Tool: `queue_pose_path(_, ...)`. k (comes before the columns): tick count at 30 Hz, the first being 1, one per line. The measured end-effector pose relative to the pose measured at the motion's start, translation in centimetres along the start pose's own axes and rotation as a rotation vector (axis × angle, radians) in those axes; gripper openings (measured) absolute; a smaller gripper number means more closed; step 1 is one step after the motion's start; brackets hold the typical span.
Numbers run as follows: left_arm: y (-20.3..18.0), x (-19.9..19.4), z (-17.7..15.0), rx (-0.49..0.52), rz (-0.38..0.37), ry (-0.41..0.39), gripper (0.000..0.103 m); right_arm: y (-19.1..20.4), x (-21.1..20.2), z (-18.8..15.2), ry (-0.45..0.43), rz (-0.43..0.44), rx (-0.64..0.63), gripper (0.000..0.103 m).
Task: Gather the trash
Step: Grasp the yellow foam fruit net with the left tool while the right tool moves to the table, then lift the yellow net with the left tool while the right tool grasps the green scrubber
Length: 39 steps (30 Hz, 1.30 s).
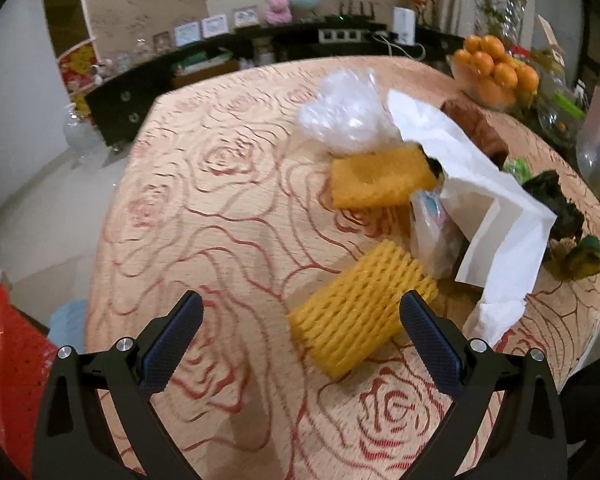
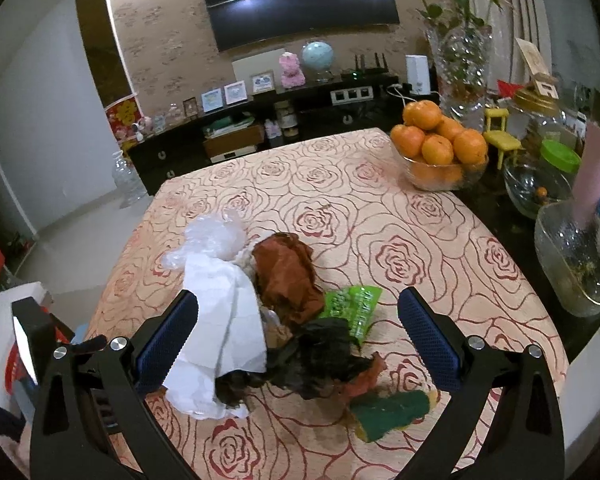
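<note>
A heap of trash lies on the rose-patterned tablecloth [image 1: 228, 208]. My left gripper [image 1: 300, 340] is open, its right finger close beside a yellow foam fruit net [image 1: 360, 308]. Beyond it are an orange foam net [image 1: 380, 180], a crumpled clear plastic bag [image 1: 348, 116] and a white paper sheet [image 1: 488, 208]. My right gripper [image 2: 298, 340] is open above the heap: white paper [image 2: 220, 320], a brown crumpled wrapper [image 2: 288, 276], a green packet [image 2: 352, 304], dark crumpled plastic [image 2: 320, 360] and a green peel piece [image 2: 392, 416].
A glass bowl of oranges [image 2: 440, 148] stands at the table's far right corner, next to a crystal vase [image 2: 464, 64], jars and glass bowls [image 2: 536, 184]. A red bag [image 1: 4, 360] hangs off the table's left edge. A TV cabinet [image 2: 260, 128] runs along the back wall.
</note>
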<state>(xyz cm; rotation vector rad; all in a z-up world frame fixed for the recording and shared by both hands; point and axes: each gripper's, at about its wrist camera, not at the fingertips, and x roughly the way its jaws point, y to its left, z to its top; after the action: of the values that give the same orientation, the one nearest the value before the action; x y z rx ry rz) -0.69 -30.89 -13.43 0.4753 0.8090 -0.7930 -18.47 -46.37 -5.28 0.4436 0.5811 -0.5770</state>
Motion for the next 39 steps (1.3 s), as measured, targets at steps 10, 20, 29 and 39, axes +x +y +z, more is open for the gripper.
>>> queue_pose_path(10, -0.9, 1.1, 0.0, -0.021, -0.140, 0.021, 0.054, -2.1, 0.5, -0.2, 0.023, -0.023, 0.053, 0.097)
queue_pose_path(20, -1.4, 0.1, -0.5, -0.032, -0.171, -0.001, 0.025, -4.7, 0.1, -0.5, 0.031, -0.052, 0.132, 0.097)
queue_pose_path(29, 0.2, -2.4, -0.4, -0.101, -0.204, -0.034, 0.010, -8.6, -0.1, -3.2, 0.075, -0.145, 0.235, 0.097)
queue_pose_path(39, 3.1, -6.4, 0.5, -0.177, -0.171, -0.135, 0.010, -6.0, 3.5, -6.7, 0.203, -0.164, 0.108, 0.097)
